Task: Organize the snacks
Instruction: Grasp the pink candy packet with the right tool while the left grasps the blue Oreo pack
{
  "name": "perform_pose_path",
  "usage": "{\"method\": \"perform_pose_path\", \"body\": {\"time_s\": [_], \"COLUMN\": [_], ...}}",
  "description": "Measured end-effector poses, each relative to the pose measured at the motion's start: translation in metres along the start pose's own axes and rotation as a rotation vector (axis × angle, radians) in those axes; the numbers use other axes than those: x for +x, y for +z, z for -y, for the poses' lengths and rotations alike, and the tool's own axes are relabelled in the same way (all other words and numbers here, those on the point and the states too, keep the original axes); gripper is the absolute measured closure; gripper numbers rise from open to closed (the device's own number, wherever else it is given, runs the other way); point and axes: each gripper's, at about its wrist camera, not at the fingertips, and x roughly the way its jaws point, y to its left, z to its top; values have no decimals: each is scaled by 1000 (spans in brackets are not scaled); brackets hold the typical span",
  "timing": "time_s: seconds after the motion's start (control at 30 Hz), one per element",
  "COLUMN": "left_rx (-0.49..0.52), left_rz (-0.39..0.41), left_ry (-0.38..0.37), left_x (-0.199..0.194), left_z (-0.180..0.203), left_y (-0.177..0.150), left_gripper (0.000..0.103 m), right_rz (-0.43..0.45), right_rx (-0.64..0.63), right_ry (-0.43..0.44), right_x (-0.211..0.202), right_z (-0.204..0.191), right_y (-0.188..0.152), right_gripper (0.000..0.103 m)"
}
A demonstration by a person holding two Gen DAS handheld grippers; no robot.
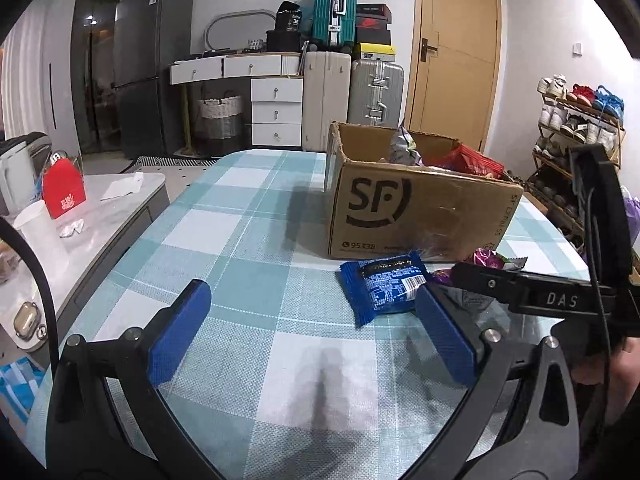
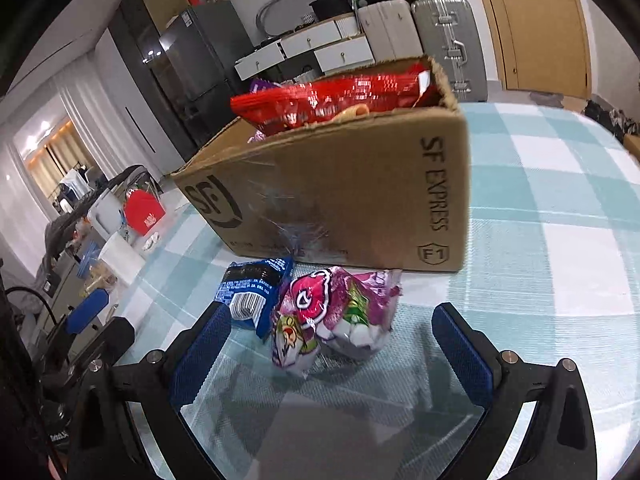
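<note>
An open cardboard SF box stands on the checked table and holds a red snack bag and a silvery packet. In front of it lie a blue snack pack and a pink-purple candy bag. My left gripper is open above bare cloth, the blue pack just ahead of its right finger. My right gripper is open, its fingers either side of the candy bag, not touching. The right gripper's black body crosses the left wrist view.
A grey side table at the left carries a red carton, a white cup and an earbud case. Suitcases, drawers and a fridge stand at the back; a shoe rack is at the right.
</note>
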Motion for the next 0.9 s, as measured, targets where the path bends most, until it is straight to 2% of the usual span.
{"method": "perform_pose_path", "body": {"time_s": [0.07,0.13,0.17,0.2,0.4,0.5,0.67,0.9], "left_rx": [3,15,21,25,36,38,41,28], "left_rz": [-3,-12,-17,-20,-27,-31,-43,-115], "left_ry": [9,11,15,19,25,30,37,29], "left_x": [1,4,5,5,7,7,9,25], "left_z": [1,3,4,5,7,7,7,4], "left_y": [-1,-1,-1,-1,-2,-2,-1,0], "left_gripper": [1,1,1,1,1,1,1,1], "right_rz": [-5,-13,-27,-34,-21,0,35,63], "right_rx": [22,35,41,49,89,103,86,78], "right_ry": [19,20,32,36,85,97,93,101], "right_x": [4,8,11,13,12,7,-6,-23], "right_z": [3,4,6,8,18,22,19,22], "right_y": [2,2,3,3,1,-1,-5,-14], "right_gripper": [2,14,29,36,50,54,54,54]}}
